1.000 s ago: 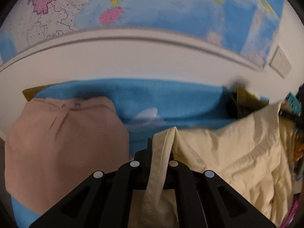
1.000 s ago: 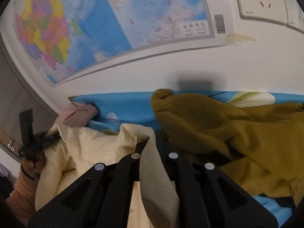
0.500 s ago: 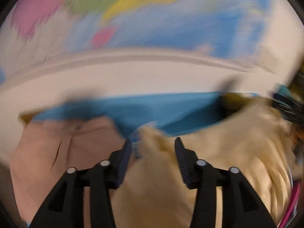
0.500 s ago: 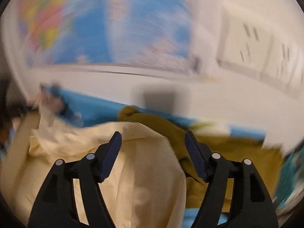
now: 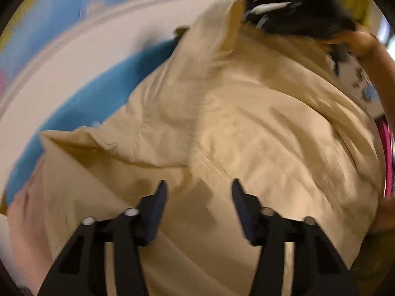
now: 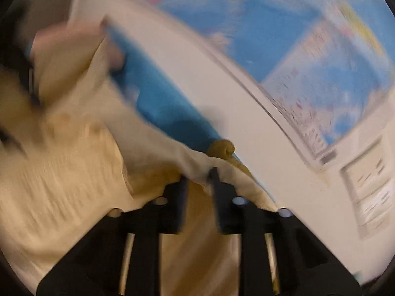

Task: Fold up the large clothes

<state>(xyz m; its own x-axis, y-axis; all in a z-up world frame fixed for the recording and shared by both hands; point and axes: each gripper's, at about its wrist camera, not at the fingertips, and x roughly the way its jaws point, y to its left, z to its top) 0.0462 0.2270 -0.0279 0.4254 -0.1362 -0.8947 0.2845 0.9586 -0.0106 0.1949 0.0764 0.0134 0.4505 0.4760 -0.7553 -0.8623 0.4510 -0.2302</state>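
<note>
A: Where is the cream shirt (image 5: 246, 128)?

B: Spread in loose folds over the blue sheet (image 5: 103, 98), below the wall map (image 6: 308, 49). A pink garment (image 6: 66, 39) lies at its far edge, a mustard one (image 6: 221, 148) just past the right gripper (image 6: 198, 180).

A: And the jaws?

B: The left gripper (image 5: 198, 192) hovers over the shirt, jaws apart and closing, pads not pressing the cloth. The right gripper's jaws are closing too, with a fold of the shirt's edge between them; whether they pinch it, I cannot tell through the blur.
</note>
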